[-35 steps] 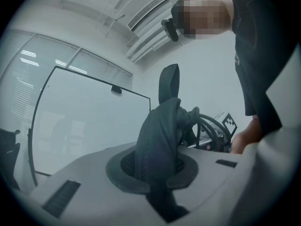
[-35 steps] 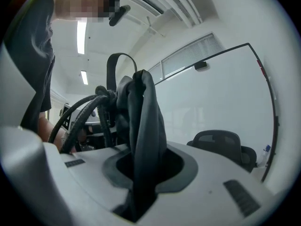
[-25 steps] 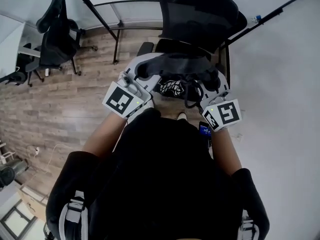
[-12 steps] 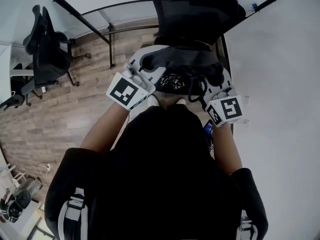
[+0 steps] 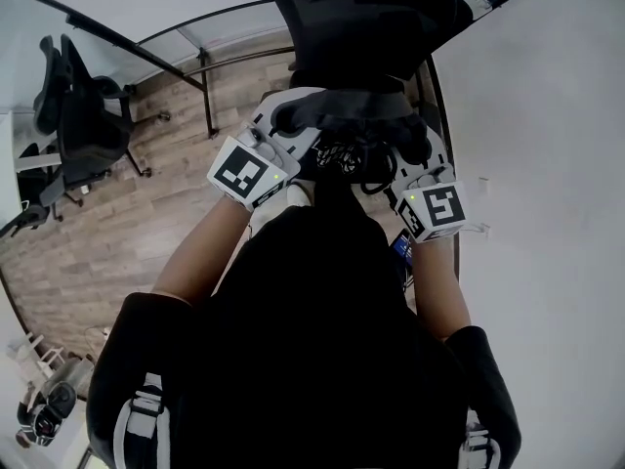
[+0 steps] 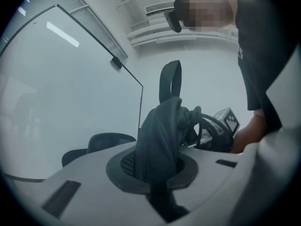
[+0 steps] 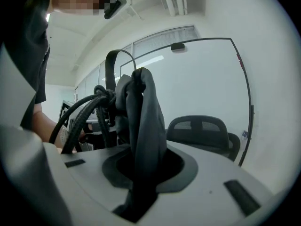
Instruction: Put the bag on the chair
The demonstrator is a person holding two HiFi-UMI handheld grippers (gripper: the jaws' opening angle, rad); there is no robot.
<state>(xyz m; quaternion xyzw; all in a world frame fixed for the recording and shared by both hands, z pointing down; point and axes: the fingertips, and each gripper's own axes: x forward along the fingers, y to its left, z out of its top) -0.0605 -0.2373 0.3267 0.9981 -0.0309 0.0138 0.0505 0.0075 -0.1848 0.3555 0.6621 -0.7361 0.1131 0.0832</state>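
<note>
A dark grey bag [image 5: 344,117] hangs stretched between both grippers, just in front of the black mesh office chair [image 5: 366,22], whose back fills the top of the head view. My left gripper [image 5: 289,123] is shut on a fold of the bag's fabric [image 6: 160,140]. My right gripper [image 5: 415,145] is shut on another fold of the bag [image 7: 143,131]. Black cord handles [image 7: 82,114] loop from the bag's top. The chair's seat is hidden under the bag and grippers.
A second black office chair [image 5: 78,120] stands at the left on the wooden floor [image 5: 127,223]. A glass partition with a black frame [image 5: 186,62] runs behind it. A white wall [image 5: 547,164] is at the right. The person's dark torso [image 5: 312,340] fills the lower head view.
Both grippers have carried the bag forward and down, closer to the chair. The chair's back now sits nearer the top middle of the head view.
</note>
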